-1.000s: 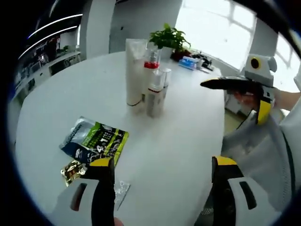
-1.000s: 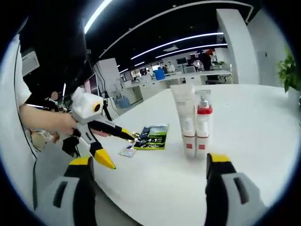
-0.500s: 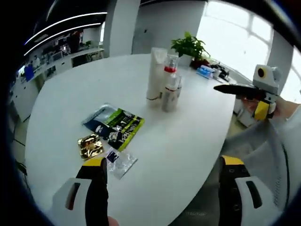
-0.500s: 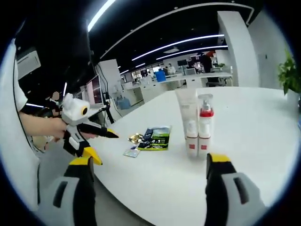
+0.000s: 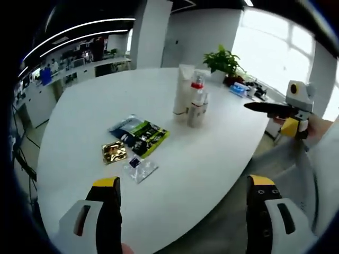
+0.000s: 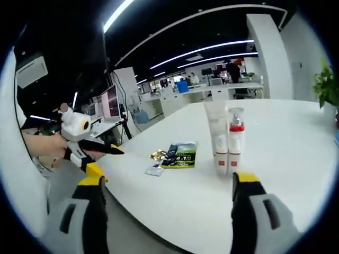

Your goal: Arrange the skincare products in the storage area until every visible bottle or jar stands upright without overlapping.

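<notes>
Both grippers hang off the white round counter [image 5: 212,159] edge, jaws spread wide and empty, so nothing's grabbed. Flat sachets [image 5: 139,138] lie nearer; farther back the white tube and red-collared pump bottles [image 6: 226,138] stand upright, bunched together, looks basically sorted.

Labels on bottles [image 5: 192,100] too small

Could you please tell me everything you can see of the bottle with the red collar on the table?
The bottle with the red collar is a slim white bottle with a red band below a clear pump-style cap and a small red mark near its base. It looks like plastic. It stands upright on the white table, close beside a taller white tube; whether they touch is unclear. In the left gripper view it stands behind smaller white bottles. Neither gripper touches it.
</notes>
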Tool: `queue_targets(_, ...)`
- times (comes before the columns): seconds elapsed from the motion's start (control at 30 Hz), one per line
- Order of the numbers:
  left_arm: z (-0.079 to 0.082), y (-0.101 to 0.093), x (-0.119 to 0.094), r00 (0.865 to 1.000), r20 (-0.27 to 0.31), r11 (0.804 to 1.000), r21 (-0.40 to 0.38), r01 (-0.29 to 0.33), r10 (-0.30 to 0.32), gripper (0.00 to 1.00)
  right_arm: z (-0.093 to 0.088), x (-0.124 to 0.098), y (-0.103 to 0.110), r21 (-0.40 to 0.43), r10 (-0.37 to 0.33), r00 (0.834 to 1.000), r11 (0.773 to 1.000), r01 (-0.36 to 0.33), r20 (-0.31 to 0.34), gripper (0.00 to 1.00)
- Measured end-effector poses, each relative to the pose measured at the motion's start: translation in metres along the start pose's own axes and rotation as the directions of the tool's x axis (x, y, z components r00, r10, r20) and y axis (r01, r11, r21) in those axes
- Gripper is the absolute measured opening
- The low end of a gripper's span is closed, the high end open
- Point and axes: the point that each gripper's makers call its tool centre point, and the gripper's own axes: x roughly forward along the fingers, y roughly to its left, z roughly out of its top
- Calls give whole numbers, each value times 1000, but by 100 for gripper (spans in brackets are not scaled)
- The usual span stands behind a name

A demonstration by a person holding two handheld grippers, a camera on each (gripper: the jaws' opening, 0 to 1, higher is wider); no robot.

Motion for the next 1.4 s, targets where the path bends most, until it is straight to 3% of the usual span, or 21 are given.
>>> queue_targets(0.43,-17,6,-14,999,-11,998,-24,-52,51,97,-5,0,1,-8,-9,1000,1000,9,-8,100)
queue_targets(0.9,-18,4,-13,998,-31,998,-18,-57,56,97,-9,2,2,-22,-13,999,1000,12,-29,100)
queue_targets(1.17,-10,3,-4,996,-52,997,-29,-70,68,97,-12,3,-2,-36,-33,999,999,32,-39,100)
queue_targets(1.4,5,9,18,993,-66,992,-82,-99,94,97,-13,3,-4,-32,-39,998,999,38,-43,100)
